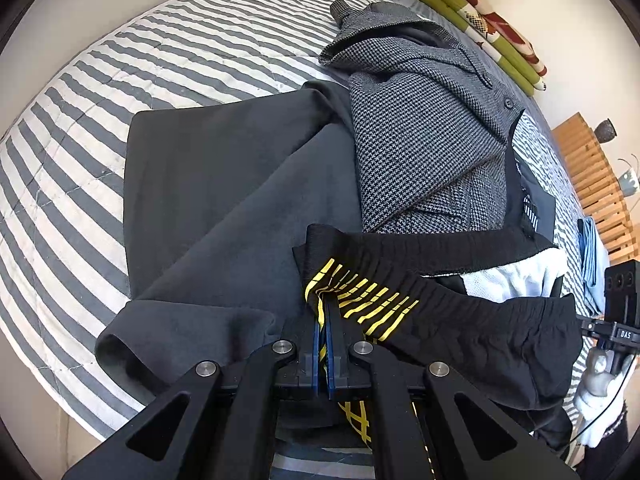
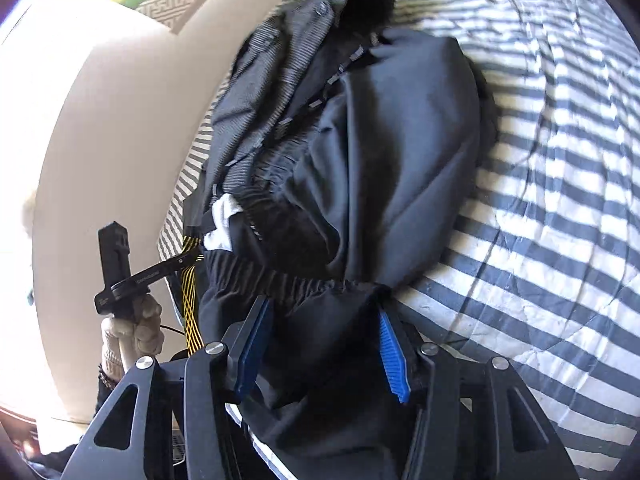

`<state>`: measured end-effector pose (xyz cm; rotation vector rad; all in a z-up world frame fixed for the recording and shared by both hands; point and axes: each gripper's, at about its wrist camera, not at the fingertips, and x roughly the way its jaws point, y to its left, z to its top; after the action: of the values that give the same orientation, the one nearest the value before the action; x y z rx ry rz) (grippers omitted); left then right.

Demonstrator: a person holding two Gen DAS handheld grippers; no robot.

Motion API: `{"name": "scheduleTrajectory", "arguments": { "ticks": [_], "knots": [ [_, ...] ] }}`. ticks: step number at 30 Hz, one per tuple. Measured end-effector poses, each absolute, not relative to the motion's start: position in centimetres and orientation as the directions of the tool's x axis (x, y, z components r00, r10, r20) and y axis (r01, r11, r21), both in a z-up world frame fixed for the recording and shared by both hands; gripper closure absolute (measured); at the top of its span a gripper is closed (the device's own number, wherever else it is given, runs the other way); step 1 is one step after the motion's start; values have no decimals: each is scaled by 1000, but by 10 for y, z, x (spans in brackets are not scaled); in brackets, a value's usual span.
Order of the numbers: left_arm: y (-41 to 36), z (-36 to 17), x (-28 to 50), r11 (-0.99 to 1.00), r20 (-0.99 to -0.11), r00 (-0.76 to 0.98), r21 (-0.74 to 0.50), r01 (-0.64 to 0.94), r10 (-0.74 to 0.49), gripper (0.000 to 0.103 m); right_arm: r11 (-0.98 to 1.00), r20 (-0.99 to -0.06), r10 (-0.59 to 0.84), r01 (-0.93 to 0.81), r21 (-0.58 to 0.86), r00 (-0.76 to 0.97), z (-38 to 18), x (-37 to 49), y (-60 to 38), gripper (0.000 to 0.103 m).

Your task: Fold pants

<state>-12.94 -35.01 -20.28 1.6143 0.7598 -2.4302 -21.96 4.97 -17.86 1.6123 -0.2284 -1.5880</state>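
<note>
The black pants [image 1: 472, 336] have an elastic waistband, yellow stripes [image 1: 372, 304] and a white lining, and they lie bunched at the near edge of the bed. My left gripper [image 1: 323, 308] is shut on the waistband at the yellow-striped end. In the right wrist view the same pants [image 2: 320, 344] fill the gap between the blue pads [image 2: 394, 354] of my right gripper [image 2: 320, 304], whose jaws stand wide apart. The waistband [image 2: 280, 280] runs across just ahead of its fingertips. A gloved hand [image 2: 136, 332] holds the left gripper at the far left.
A dark grey garment [image 1: 224, 184] lies spread on the striped bedspread [image 1: 120, 64], with a grey houndstooth jacket [image 1: 420, 140] beside it. Folded green and red bedding [image 1: 484, 20] sits by the wall. A wooden slatted unit [image 1: 596, 184] stands at the right. Pale bed frame [image 2: 112, 120] at left.
</note>
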Motion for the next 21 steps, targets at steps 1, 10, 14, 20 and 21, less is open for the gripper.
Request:
{"name": "scheduleTrajectory", "arguments": {
  "ticks": [1,10,14,20,21],
  "knots": [
    [-350,-201,-129,-861,-888,-429,-344,376,167,102,-626,-726,-659,392,674,196,-180,-222,45,55],
    [-316,-74,-148,-909,-771,-620,-353,223,147,102,-631,-662,-741,455,628,-114,-86,-236,71,99],
    [-274,19,-159,-944,-644,-743,-328,49,184,102,-644,-555,-760,514,567,-339,21,-227,130,99],
    [-209,76,-147,-951,-549,-792,-284,-124,267,102,-724,-437,-689,560,401,-578,119,-175,210,99],
    [-200,63,-143,-952,-570,-775,-275,-135,275,102,-733,-448,-680,547,404,-580,117,-169,220,99]
  ]
}}
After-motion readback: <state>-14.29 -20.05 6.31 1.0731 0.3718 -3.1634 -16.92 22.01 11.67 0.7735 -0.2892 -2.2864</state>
